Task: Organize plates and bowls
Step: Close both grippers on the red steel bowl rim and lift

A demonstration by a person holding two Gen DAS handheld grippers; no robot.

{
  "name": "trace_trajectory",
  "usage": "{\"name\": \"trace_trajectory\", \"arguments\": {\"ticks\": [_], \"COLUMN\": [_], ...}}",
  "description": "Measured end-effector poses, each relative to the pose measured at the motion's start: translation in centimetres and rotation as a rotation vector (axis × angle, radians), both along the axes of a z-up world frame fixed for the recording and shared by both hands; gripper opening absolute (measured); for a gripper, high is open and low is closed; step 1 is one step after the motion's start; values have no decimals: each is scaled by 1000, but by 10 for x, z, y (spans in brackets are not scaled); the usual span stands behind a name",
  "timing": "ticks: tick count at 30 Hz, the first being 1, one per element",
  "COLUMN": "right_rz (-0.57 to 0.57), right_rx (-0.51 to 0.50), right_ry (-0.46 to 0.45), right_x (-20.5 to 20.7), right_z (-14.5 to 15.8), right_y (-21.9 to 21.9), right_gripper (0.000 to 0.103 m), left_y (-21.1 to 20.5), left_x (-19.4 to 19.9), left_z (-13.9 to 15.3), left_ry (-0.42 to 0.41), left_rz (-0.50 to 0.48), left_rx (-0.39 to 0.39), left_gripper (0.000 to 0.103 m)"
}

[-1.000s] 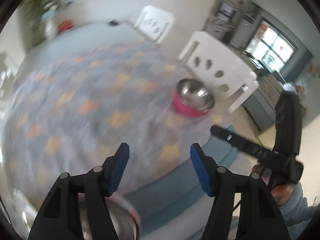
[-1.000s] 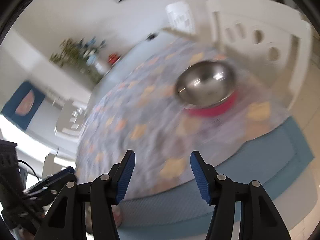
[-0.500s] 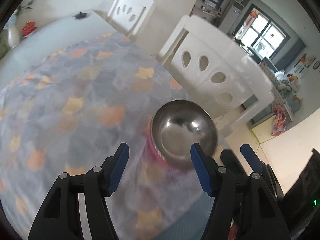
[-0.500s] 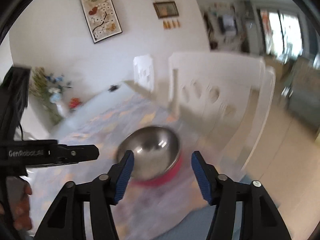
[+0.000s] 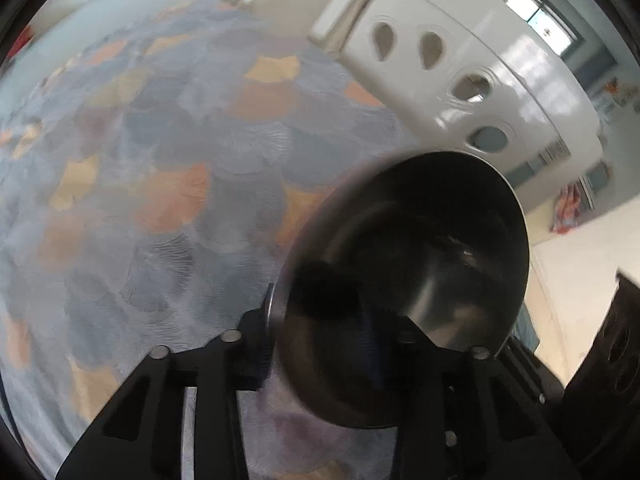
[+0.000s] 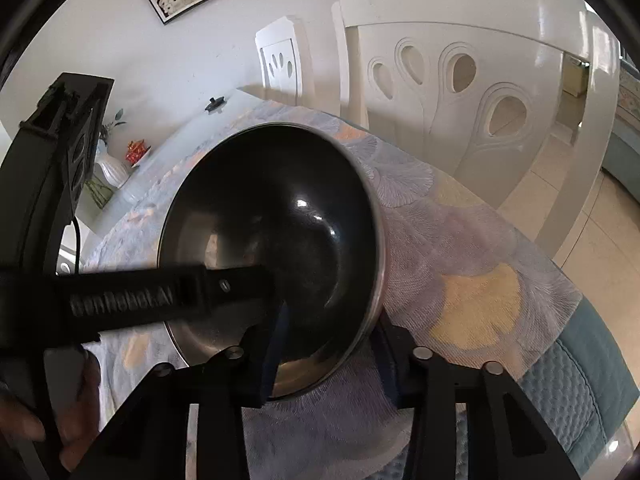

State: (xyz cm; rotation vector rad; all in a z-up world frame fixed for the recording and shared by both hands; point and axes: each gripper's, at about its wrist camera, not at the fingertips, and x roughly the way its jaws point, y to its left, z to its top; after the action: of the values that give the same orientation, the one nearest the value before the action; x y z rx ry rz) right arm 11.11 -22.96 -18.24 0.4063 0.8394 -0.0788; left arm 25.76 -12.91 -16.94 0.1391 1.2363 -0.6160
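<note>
Steel bowl (image 6: 280, 216) rim straddled by both grippers' closing jaws, left gripper (image 5: 320, 344), right gripper (image 6: 328, 364).

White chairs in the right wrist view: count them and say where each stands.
2: the near chair at the table's right edge, the far chair behind it near the wall. Others may be hidden.

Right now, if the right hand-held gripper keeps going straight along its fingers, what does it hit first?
The steel bowl. The right hand-held gripper is closing astride its near rim, so pushing on would likely drive the rim deeper between the fingers. The left hand-held gripper reaches into the bowl just ahead; depth there is unclear.
</note>
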Motion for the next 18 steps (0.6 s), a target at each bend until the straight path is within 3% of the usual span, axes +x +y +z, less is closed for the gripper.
{"name": "trace_trajectory", "arguments": {"ticks": [3,5,10,18], "right_rz": [6,27,72,228], "right_rx": [1,26,108,184], "right_ry": [13,14,-16,-67], "right_x": [2,1,-8,-24], "right_z": [-2,-4,7,53], "right_y": [0,-2,1,29], "right_gripper": [31,26,24,24], "left_y": [-5,-2,16,77], "left_x": [-14,-20,-34,-83], "left_z": [8,14,37,101], "left_ry": [-69,-88,-115,-253], "left_rz": [-62,-61,-14,163], "left_rx": [83,95,86,25], "left_gripper": [32,32,32,33]}}
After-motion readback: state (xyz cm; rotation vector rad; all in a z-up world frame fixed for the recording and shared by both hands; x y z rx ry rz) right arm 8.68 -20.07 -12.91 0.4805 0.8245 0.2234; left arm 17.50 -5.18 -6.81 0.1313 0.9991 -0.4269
